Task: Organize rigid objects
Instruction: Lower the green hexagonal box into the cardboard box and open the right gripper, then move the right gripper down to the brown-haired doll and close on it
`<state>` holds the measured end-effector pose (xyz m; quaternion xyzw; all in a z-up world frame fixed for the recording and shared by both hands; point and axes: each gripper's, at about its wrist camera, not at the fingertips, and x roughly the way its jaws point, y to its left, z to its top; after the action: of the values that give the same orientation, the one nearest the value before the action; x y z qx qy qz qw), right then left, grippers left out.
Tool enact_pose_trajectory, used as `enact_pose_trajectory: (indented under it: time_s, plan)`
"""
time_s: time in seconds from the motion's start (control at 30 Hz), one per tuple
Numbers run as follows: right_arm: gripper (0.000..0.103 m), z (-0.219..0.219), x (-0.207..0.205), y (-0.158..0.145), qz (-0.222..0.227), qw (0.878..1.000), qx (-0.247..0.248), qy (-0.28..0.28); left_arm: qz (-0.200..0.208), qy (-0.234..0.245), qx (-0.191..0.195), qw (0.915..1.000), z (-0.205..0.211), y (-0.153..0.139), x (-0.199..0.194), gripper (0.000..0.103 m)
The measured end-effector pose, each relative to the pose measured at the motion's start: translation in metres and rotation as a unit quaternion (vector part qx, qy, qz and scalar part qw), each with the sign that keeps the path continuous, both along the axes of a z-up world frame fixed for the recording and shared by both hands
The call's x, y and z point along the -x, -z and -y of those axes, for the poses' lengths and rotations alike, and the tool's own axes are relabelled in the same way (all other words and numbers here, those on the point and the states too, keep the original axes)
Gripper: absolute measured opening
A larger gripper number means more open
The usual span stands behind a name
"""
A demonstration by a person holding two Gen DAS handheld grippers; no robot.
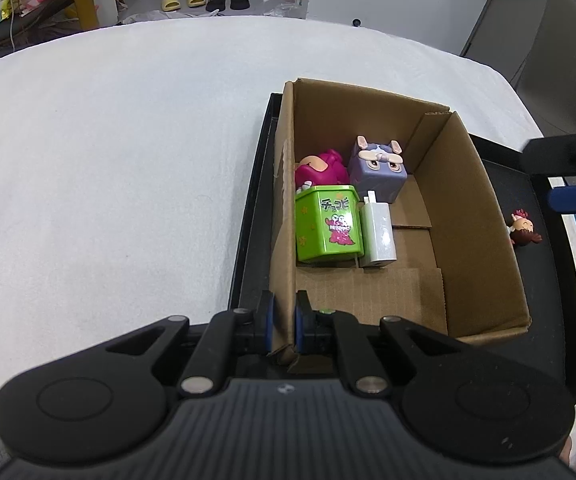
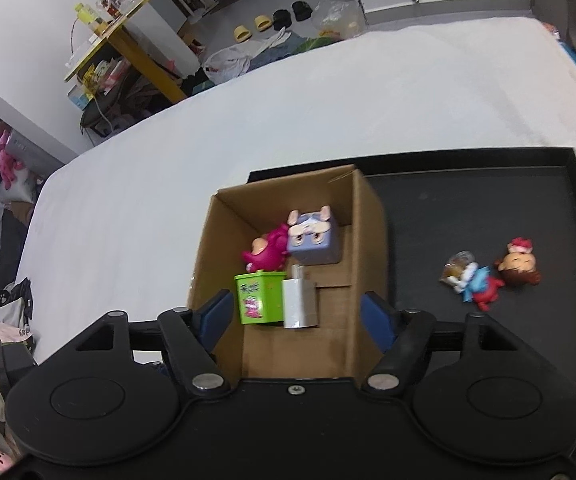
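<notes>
A: Where do the loose figurines (image 2: 488,276) lie?
B: On the black tray (image 2: 488,200), ahead and right of the right gripper (image 2: 300,318); its fingers spread wide above the cardboard box (image 2: 368,240).
A: And the left gripper (image 1: 283,322)?
B: Clamped on the box's near wall; the right is nearer.

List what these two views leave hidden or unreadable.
- Pink plush-like figure: lower body hidden behind the green printed tin in both views.
- Small doll figure in blue and red on the black tray: blurred in the right wrist view, cut off by the brown cardboard box in the left.
- Right tongs: only a blurred piece at the left view's edge.
</notes>
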<state>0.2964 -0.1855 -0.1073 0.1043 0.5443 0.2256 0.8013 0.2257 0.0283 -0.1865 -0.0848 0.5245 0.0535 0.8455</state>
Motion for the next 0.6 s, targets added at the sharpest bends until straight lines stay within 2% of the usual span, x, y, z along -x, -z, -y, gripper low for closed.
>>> enact_pose_trajectory:
  time_s: [0.6]
  plan:
    - [0.078, 0.059, -0.006, 0.0, 0.012, 1.0, 0.006, 0.014, -0.002, -0.001, -0.016, 0.9999, 0.009, -0.001, -0.001, 0.009]
